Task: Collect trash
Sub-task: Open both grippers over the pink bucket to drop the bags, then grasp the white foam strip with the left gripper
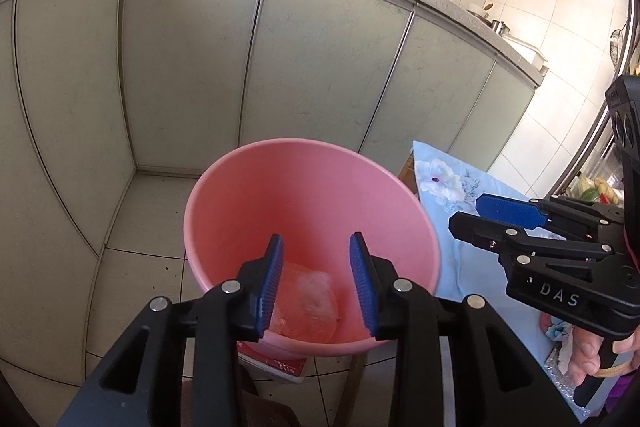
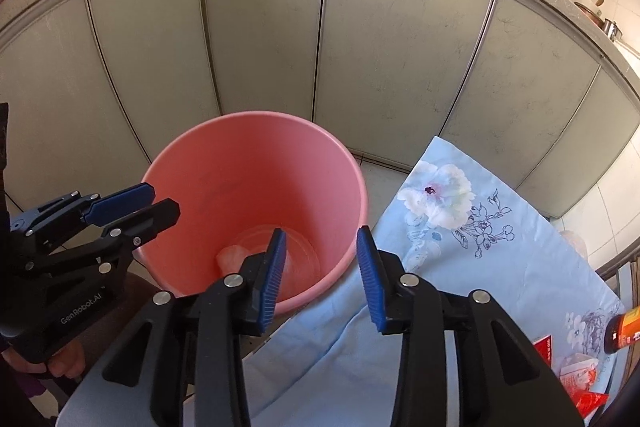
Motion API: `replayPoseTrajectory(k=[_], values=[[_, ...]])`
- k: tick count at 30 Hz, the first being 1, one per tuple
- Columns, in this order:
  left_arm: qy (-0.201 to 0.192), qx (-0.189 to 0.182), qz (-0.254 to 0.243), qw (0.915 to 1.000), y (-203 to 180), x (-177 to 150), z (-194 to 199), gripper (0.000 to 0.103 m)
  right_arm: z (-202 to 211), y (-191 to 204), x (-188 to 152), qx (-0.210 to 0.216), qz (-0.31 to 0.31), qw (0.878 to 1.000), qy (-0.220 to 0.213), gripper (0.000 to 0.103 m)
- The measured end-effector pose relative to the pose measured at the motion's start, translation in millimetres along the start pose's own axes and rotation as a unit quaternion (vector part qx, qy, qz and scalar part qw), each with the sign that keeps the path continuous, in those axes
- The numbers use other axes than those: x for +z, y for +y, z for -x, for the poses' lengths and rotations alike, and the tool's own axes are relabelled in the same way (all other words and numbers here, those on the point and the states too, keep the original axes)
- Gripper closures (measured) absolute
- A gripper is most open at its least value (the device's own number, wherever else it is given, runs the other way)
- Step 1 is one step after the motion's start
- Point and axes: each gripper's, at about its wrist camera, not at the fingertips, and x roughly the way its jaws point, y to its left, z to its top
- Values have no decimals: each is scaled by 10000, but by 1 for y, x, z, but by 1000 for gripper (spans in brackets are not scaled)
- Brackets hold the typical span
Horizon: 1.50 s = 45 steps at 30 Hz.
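Drop step: left gripper and right gripper hover over pink bin, fingers apart, empty; pale trash inside; next: fetch wrappers from desk

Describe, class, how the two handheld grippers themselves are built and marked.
Both are black plastic frames with silver rivet pins and two flat fingers faced in ribbed blue pads. The left gripper carries white "GenRobot.AI" lettering on its body; the right gripper shows white letters "DAS". No cables show. A purple sleeve edge appears by each hand.

Crumpled trash inside pink bucket
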Motion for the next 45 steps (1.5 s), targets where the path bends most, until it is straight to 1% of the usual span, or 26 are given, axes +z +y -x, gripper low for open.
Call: replayPoseTrajectory(k=[4, 8, 10, 14, 17, 20, 23, 24, 28, 31, 35, 37, 40, 42, 44, 45], values=[[-98, -130, -68, 9998, -7, 2, 9, 69, 15, -3, -8, 77, -158, 9998, -64, 66], [-161, -266, -174, 9994, -21, 0, 19, 69, 30, -10, -20, 307, -439, 9984, -170, 66], [-190, -350, -252, 9989, -29, -1, 25, 69, 40, -14, -27, 348, -564, 9976, -215, 66], [-260, -529, -416, 9974, -47, -4, 35, 69, 59, -22, -40, 207, -675, 9969, -336, 66], [-290, -644, -550, 9960, -61, -6, 42, 69, 75, -28, -50, 19, -742, 9964, -416, 65], [-308, -742, -691, 9944, -76, -9, 47, 69, 92, -33, -60, -418, -732, 9954, -447, 57], [-358, -849, -824, 9923, -90, -11, 56, 69, 116, -41, -73, -753, -652, 9927, -681, 56], [-370, -884, -863, 9916, -94, -12, 58, 69, 122, -45, -76, -797, -685, 9919, -714, 56], [-398, -1082, -1012, 9882, -113, -17, 70, 69, 151, -80, -98, -780, -1213, 9856, -879, 56], [-386, -1234, -1062, 9859, -127, -24, 75, 69, 166, -103, -117, -782, -1555, 9810, -855, 56], [-357, -1345, -1225, 9827, -145, -34, 82, 69, 188, -129, -147, -950, -1947, 9717, -943, 56], [-380, -1402, -1318, 9806, -153, -38, 87, 69, 197, -137, -161, -1061, -2095, 9672, -970, 56], [-393, -1505, -1369, 9783, -162, -44, 92, 69, 212, -146, -180, -1068, -2311, 9616, -1025, 56], [-407, -1543, -1415, 9770, -169, -47, 95, 69, 218, -150, -192, -1135, -2370, 9596, -1011, 56], [-418, -1574, -1502, 9752, -174, -48, 98, 69, 223, -151, -199, -1206, -2332, 9600, -972, 56], [-387, -1608, -1547, 9740, -177, -48, 97, 69, 225, -151, -203, -1305, -2292, 9600, -942, 56]])
